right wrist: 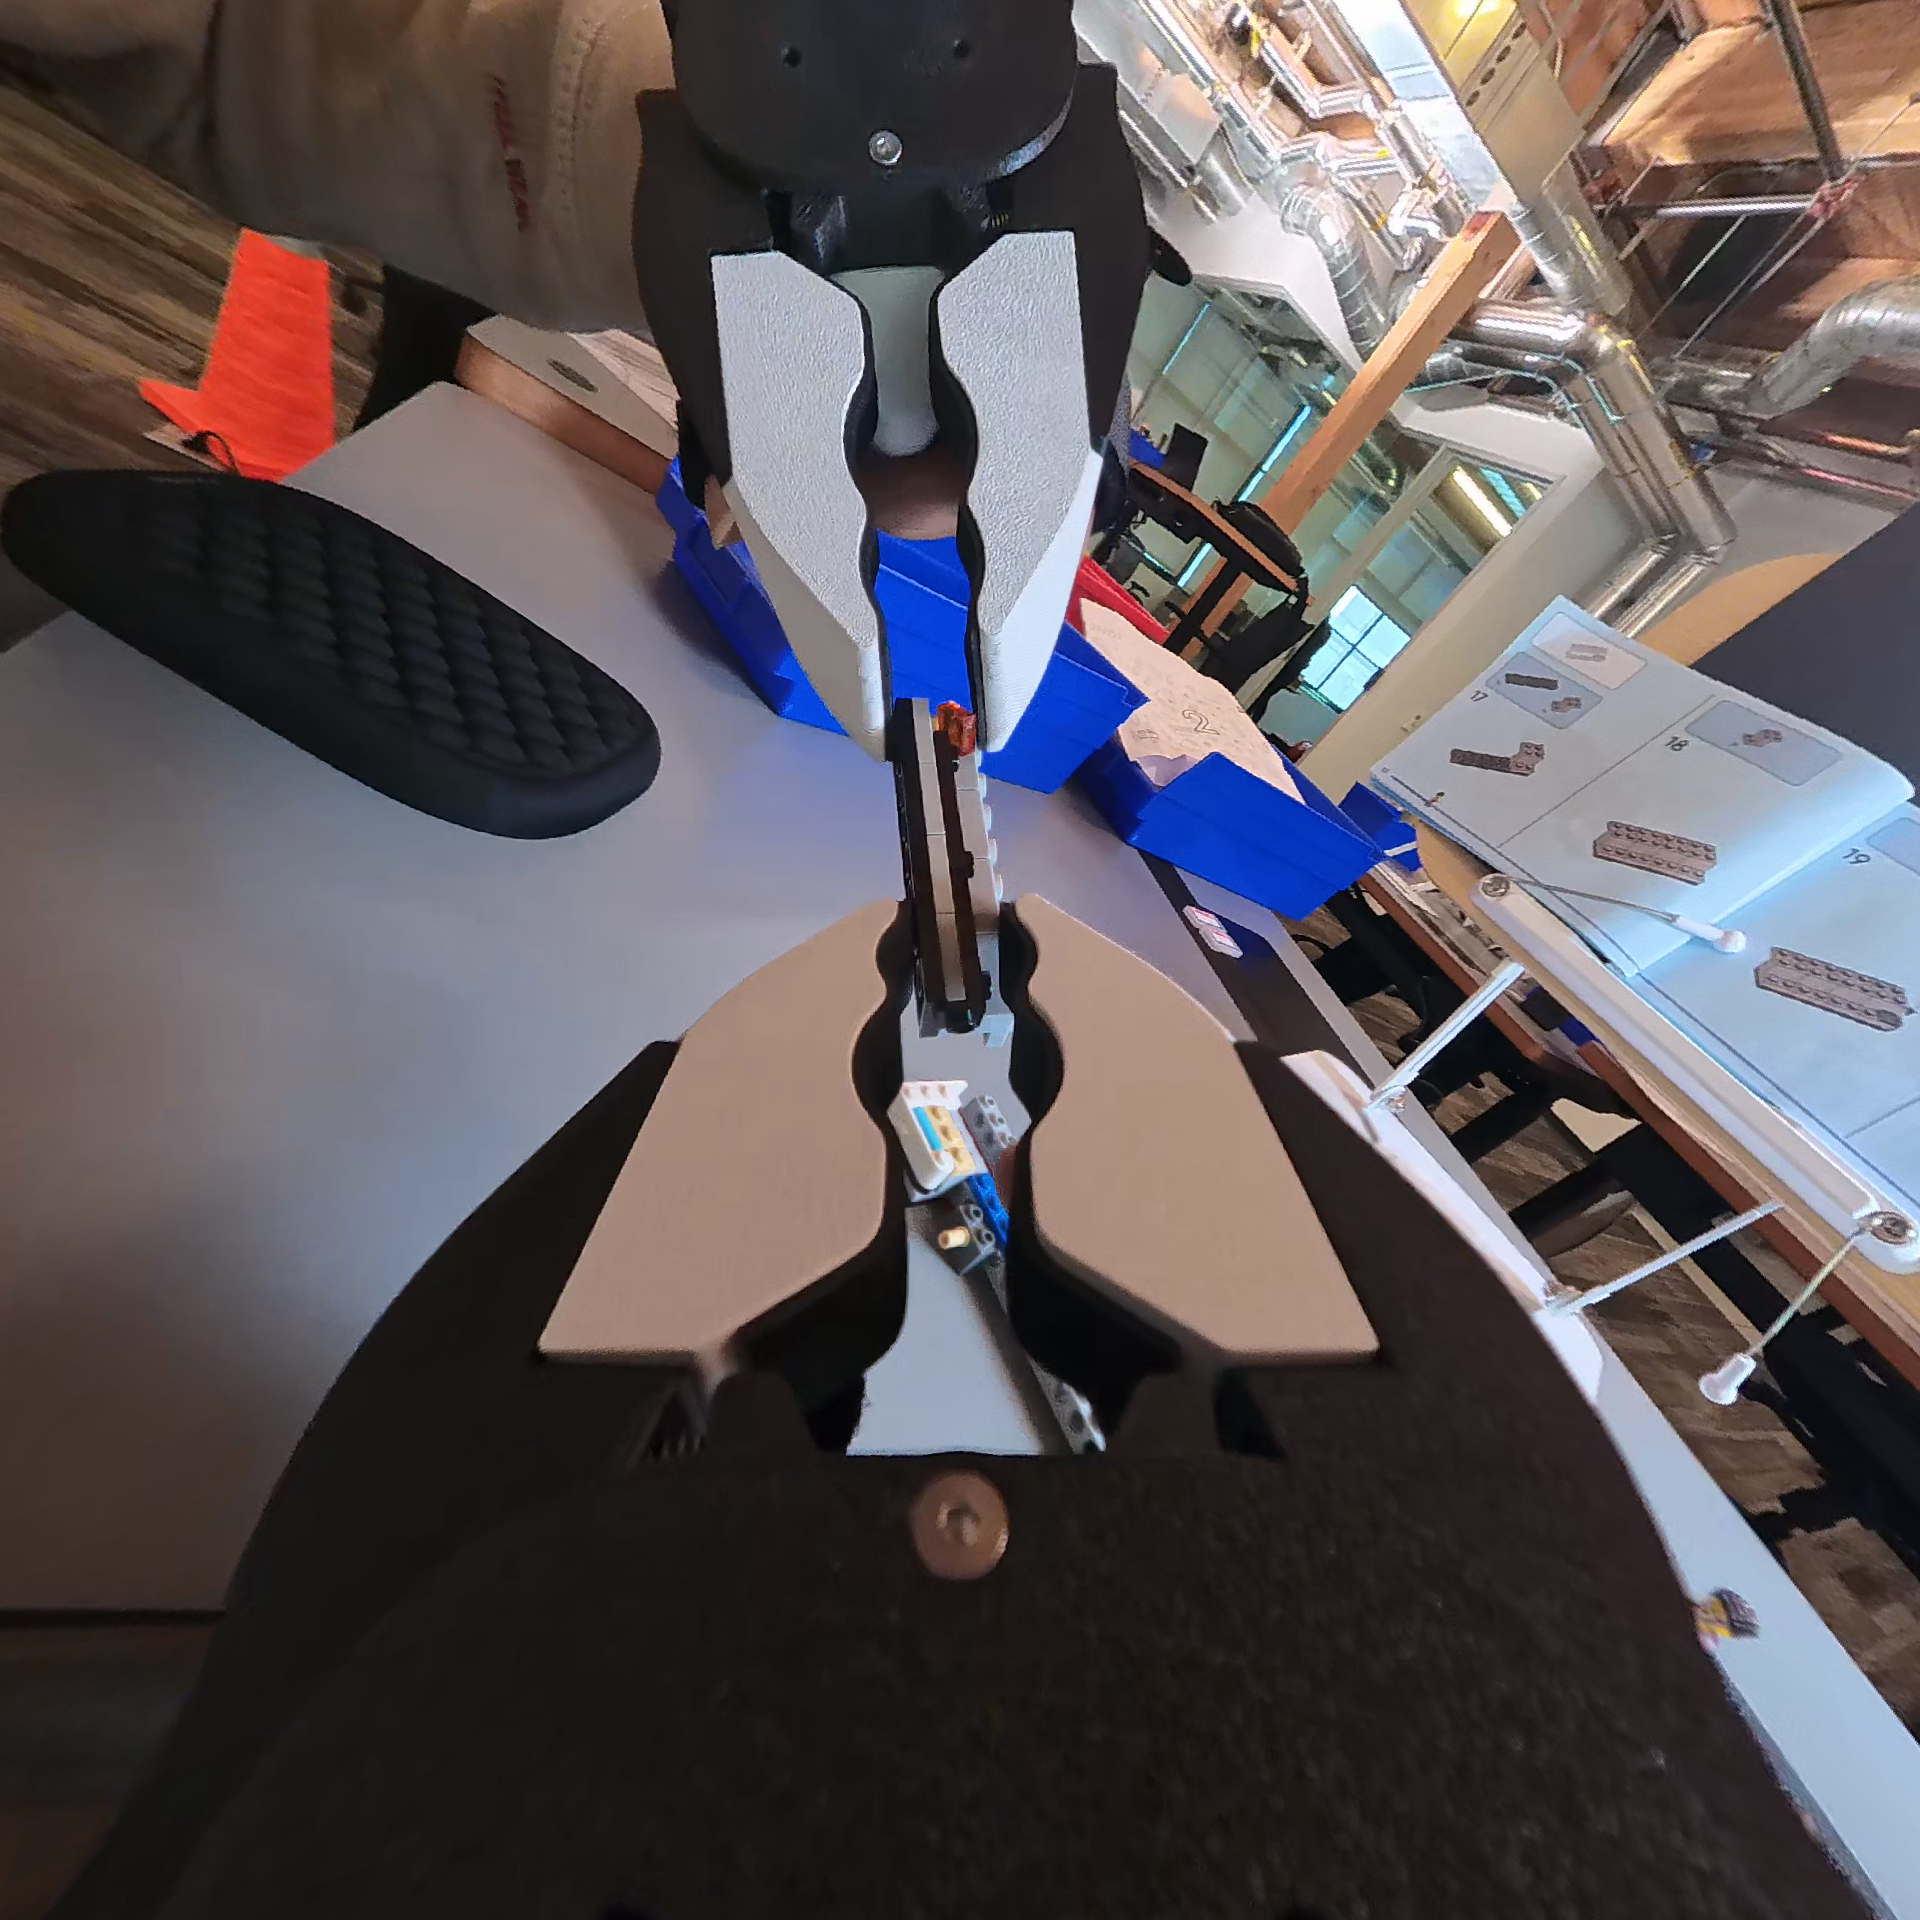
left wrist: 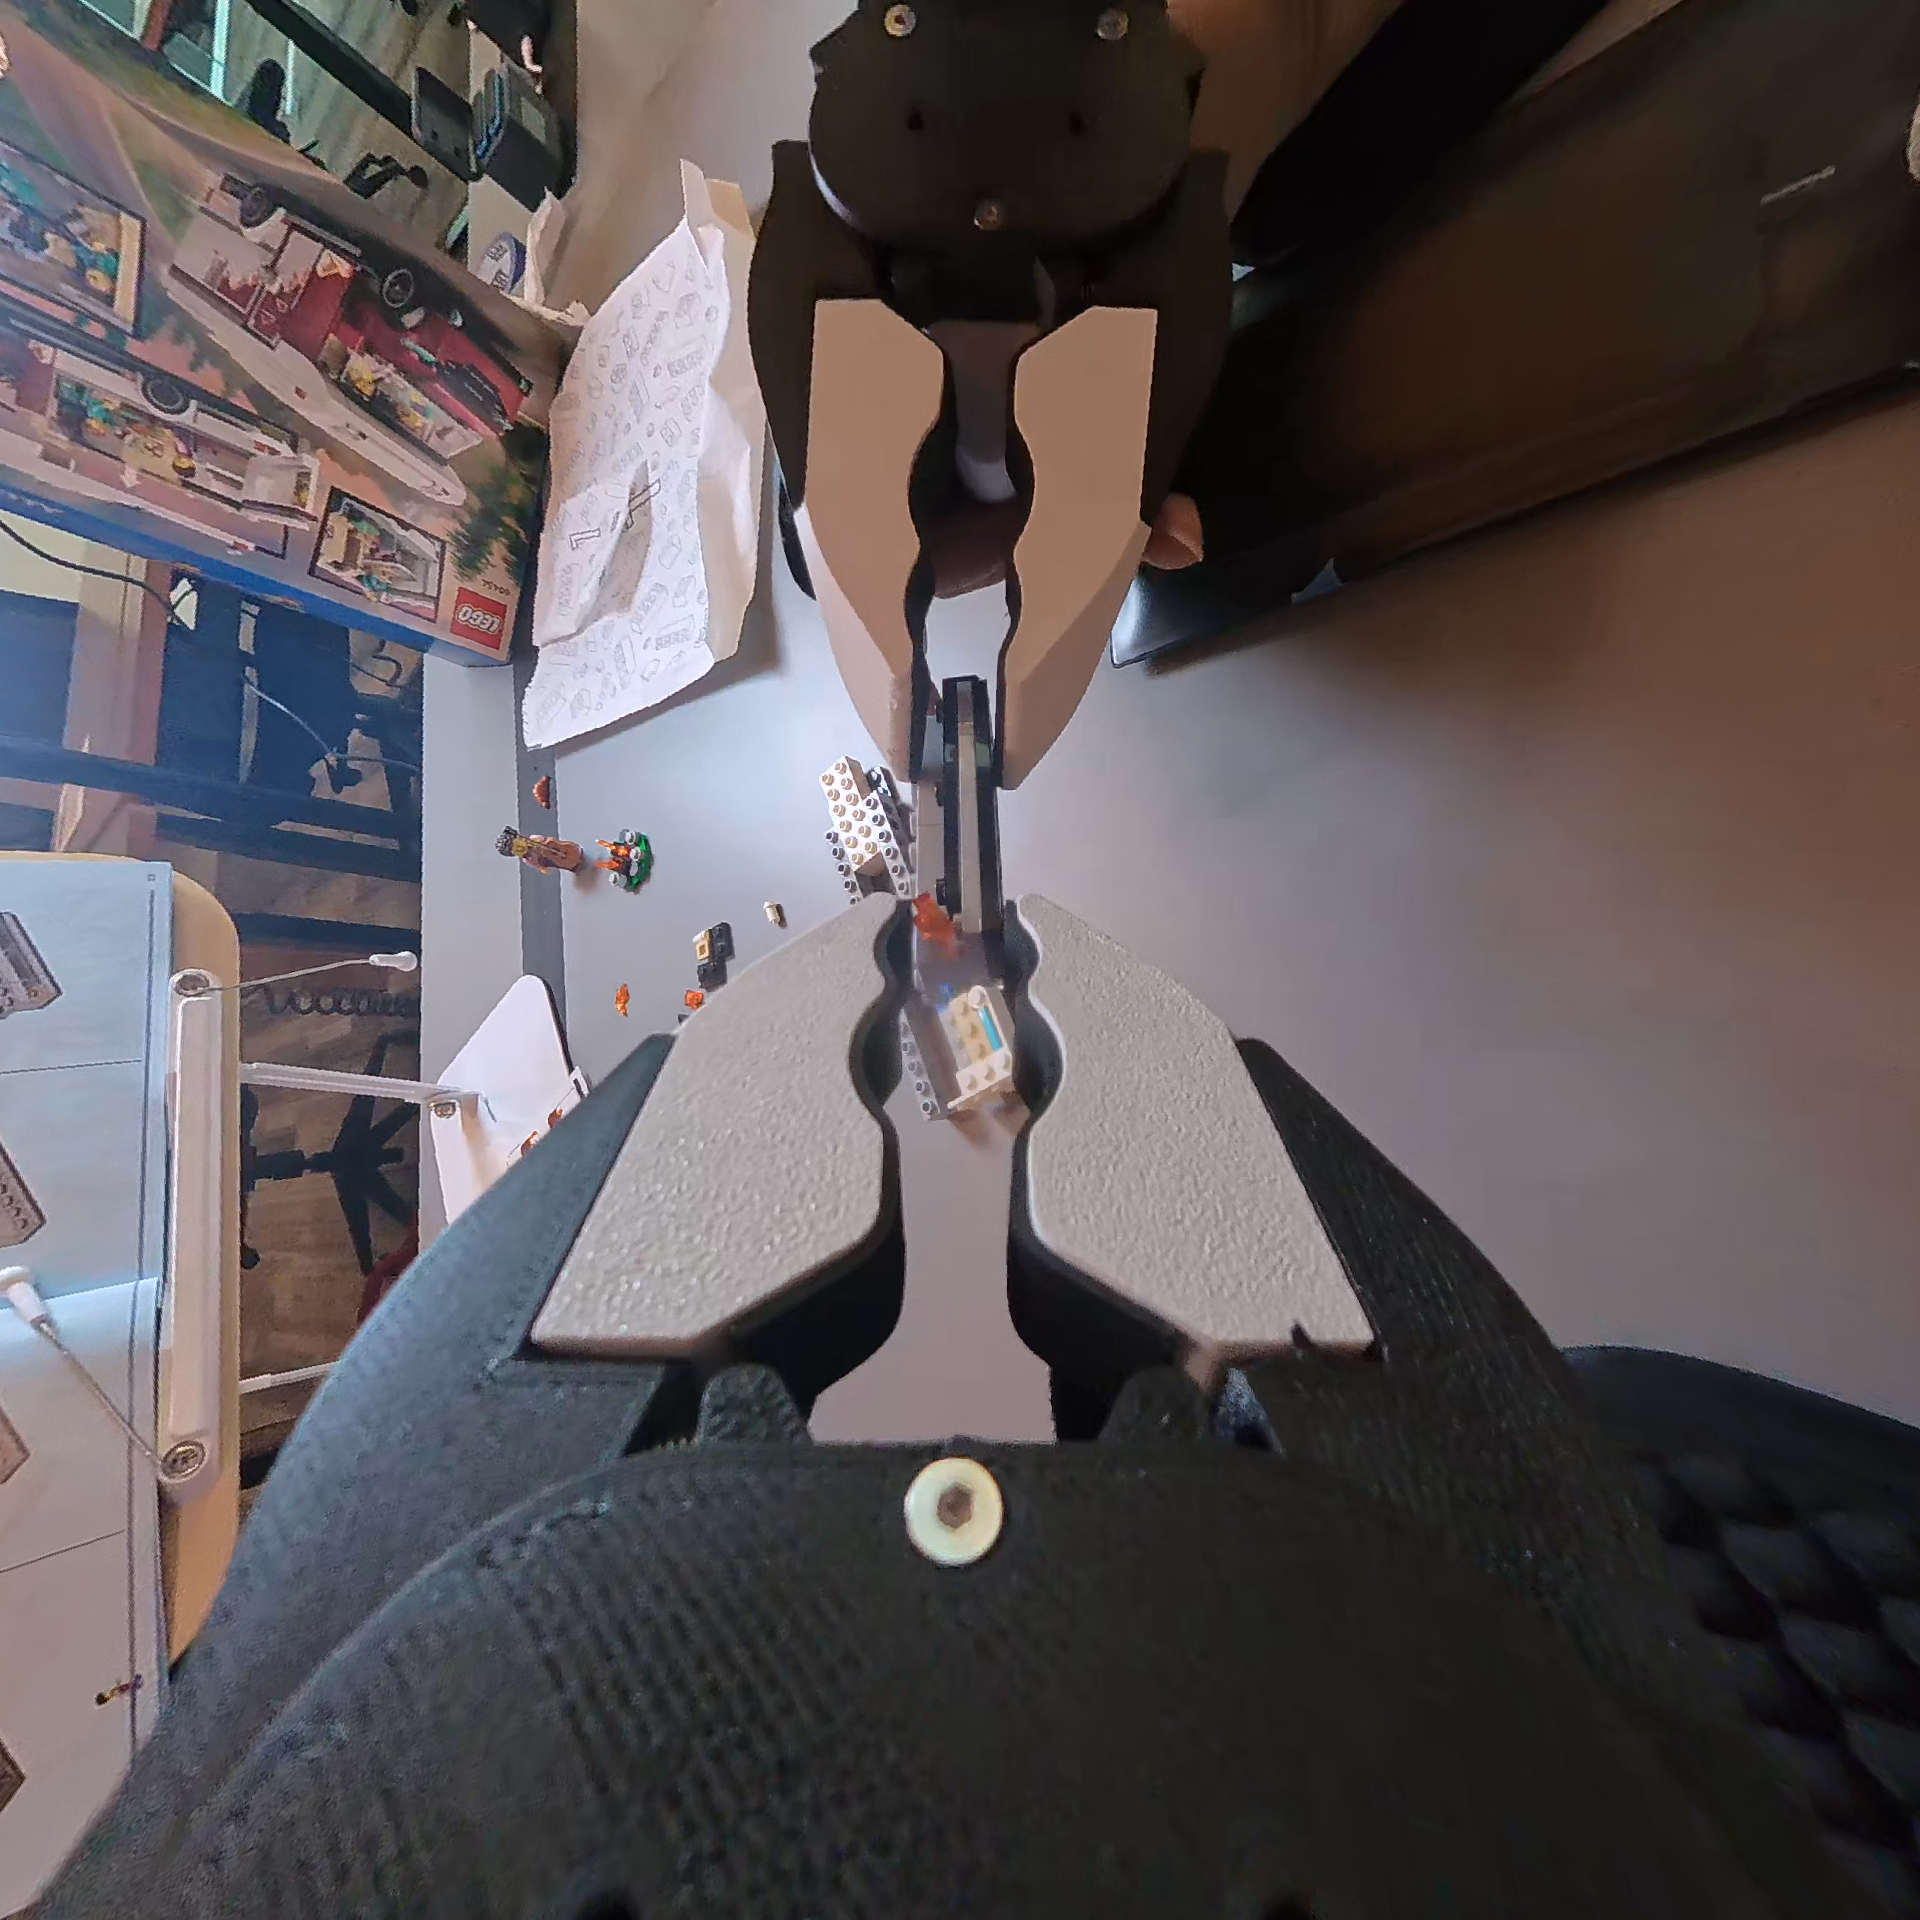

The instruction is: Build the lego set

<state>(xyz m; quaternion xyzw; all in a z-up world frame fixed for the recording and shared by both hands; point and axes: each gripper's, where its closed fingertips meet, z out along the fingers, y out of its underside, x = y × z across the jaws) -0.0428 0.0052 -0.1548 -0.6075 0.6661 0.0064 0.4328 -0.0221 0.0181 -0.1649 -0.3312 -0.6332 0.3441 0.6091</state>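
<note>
A long black and grey lego assembly (left wrist: 961, 831) is held on edge above the grey table, one end in each gripper. My left gripper (left wrist: 956, 912), with grey pads, is shut on the end that bears an orange transparent piece (left wrist: 930, 923). My right gripper (right wrist: 954, 912), with beige pads, is shut on the other end of the assembly (right wrist: 940, 831). The two grippers face each other, tips a short way apart. The right gripper (left wrist: 956, 774) shows at the top of the left wrist view, the left gripper (right wrist: 930, 740) at the top of the right wrist view. A small white, tan and blue sub-build (left wrist: 977, 1049) lies on the table below.
A white brick cluster (left wrist: 862, 831), a minifigure (left wrist: 535, 850), a green piece (left wrist: 627, 860) and small loose parts lie to one side. The set's box (left wrist: 260, 395) and a paper bag (left wrist: 634, 488) stand beyond. Blue bins (right wrist: 1226, 821), an instruction booklet (right wrist: 1662, 831) and a black textured pad (right wrist: 312, 644) border the table. The grippers are tip to tip, or close to it.
</note>
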